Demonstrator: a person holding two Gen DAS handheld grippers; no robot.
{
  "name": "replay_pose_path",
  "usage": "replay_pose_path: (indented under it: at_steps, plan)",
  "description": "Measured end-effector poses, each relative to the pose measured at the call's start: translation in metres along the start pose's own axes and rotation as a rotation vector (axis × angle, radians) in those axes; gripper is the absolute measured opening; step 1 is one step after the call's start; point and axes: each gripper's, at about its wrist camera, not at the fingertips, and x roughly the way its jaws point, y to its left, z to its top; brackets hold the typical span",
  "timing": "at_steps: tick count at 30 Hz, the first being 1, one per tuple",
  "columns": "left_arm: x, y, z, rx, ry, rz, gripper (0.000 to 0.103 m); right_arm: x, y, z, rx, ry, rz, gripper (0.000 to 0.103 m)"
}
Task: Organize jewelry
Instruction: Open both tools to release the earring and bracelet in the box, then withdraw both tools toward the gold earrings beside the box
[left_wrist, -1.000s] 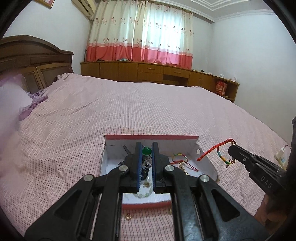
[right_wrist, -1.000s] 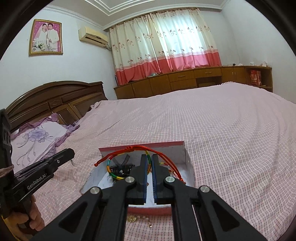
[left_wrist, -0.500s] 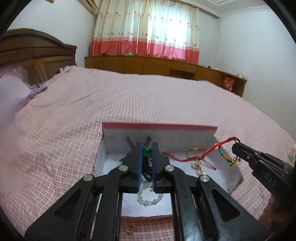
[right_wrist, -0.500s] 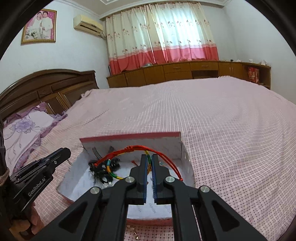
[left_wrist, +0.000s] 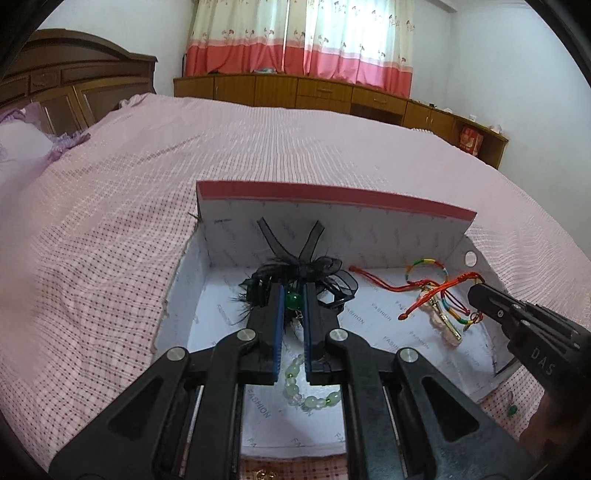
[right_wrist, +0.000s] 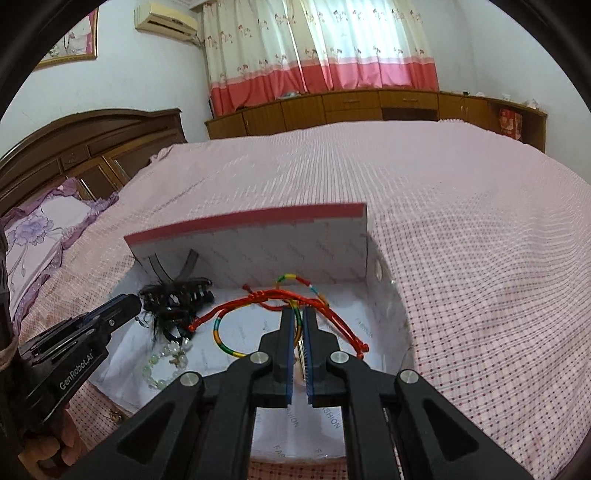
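Pink bedspread (left_wrist: 110, 221); box (left_wrist: 332, 199) lengthwise left-right, flap upright.

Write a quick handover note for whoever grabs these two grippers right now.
Left gripper: shut on the pale green bead bracelet, low inside the white box.
Right gripper: shut on the red and rainbow cord bracelets, also over the box.
Already in the box: black feather hair clip, another cord bracelet.
Left: release both, then collect the small green piece on the bedspread.
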Motion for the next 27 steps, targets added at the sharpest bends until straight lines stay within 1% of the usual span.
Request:
replay_pose_path:
  at_steps: [7, 9, 11, 12, 14, 16, 18, 27]
  plan:
    - [0.002, -0.002, 0.001, -0.006, 0.044, -0.02, 0.003, 0.005, 0.001, -0.001, -0.004, 0.015, -0.006, 0.006]
    - [0.002, -0.004, 0.001, 0.0, 0.06, -0.016, 0.007, 0.006, 0.001, -0.001, -0.001, 0.021, -0.005, 0.006]
    - [0.002, -0.006, 0.001, -0.003, 0.067, -0.007, 0.019, 0.004, 0.0, 0.0, 0.009, 0.024, -0.008, 0.006]
    - [0.001, -0.007, 0.002, -0.005, 0.062, -0.007, 0.022, 0.003, -0.001, 0.0, 0.017, 0.028, -0.005, 0.007]
    - [-0.004, -0.007, 0.002, -0.004, 0.055, -0.008, 0.027, 0.002, -0.001, 0.001, 0.026, 0.029, 0.006, 0.012]
    - [-0.01, -0.008, 0.003, -0.003, 0.05, -0.008, 0.03, -0.003, 0.0, 0.001, 0.027, 0.023, 0.012, 0.021]
    - [-0.017, -0.007, 0.003, -0.007, 0.046, -0.011, 0.031, -0.007, 0.001, 0.002, 0.027, 0.019, 0.018, 0.024]
    - [-0.04, 0.003, 0.006, -0.046, 0.047, -0.029, 0.032, -0.043, 0.004, 0.006, 0.029, -0.019, 0.048, 0.025]
